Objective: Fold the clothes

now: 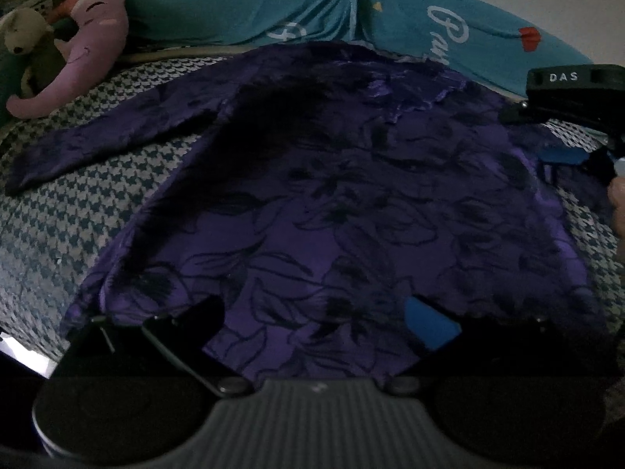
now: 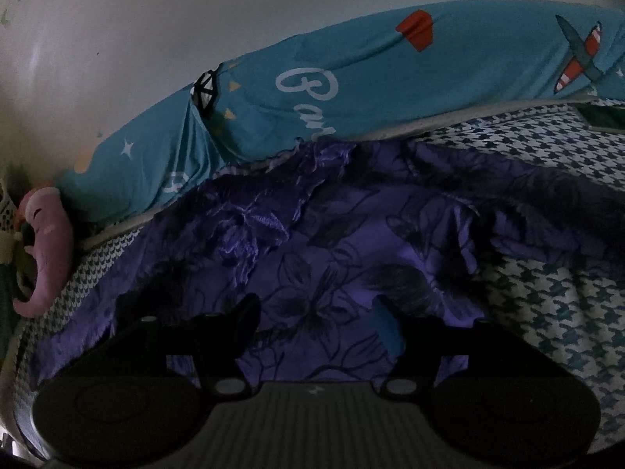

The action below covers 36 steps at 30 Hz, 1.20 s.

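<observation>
Purple flowered top (image 1: 332,195) lay spread flat on the checked bed (image 1: 97,211), sleeve (image 1: 97,148) out, both grippers (left (image 1: 332,324), right (image 2: 316,320)) hovering with jaws spread, likely positioned for gripping cloth.

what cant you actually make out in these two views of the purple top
- Left wrist view: the purple top's near hem is hidden behind the left gripper and its housing.
- Left wrist view: the right gripper is cut off by the frame edge, so whether it pinches the fabric cannot be told.
- Right wrist view: the top's right sleeve runs out of frame, cuff unseen.
- Both views: dim light blurs seams and any buttons.
</observation>
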Available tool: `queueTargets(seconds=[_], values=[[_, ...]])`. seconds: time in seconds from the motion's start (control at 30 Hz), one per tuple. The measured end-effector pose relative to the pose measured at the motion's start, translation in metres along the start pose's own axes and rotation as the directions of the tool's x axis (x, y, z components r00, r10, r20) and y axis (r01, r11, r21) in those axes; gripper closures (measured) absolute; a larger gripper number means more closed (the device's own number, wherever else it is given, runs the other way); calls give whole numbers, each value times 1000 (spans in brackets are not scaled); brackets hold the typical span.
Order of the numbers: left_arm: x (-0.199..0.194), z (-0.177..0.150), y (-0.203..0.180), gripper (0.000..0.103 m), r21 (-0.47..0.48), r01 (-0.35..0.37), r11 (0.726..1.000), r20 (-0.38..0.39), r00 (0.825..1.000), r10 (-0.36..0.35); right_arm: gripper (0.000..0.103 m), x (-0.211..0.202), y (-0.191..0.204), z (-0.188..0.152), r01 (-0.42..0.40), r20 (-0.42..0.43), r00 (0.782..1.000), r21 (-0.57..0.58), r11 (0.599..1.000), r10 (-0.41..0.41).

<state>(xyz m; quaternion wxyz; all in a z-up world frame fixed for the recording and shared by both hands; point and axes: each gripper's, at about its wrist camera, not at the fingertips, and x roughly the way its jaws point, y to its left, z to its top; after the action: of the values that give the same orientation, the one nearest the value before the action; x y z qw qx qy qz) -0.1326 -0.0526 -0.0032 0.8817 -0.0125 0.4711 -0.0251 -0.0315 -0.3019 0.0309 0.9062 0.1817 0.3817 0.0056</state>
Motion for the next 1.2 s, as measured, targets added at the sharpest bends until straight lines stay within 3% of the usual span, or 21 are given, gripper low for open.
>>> queueTargets(seconds=[0.57, 0.9, 1.2], values=[[6, -1, -2, 0, -26, 0, 1000, -8, 1000, 0, 34, -1, 0, 7, -20, 9, 1000, -23, 1000, 20], [7, 14, -12, 0, -19, 71, 997, -15, 997, -71, 32, 0, -4, 15, -10, 13, 1000, -40, 999, 11], [10, 32, -23, 0, 3, 91, 996, 2, 996, -91, 32, 16, -10, 23, 5, -7, 1000, -54, 999, -6]])
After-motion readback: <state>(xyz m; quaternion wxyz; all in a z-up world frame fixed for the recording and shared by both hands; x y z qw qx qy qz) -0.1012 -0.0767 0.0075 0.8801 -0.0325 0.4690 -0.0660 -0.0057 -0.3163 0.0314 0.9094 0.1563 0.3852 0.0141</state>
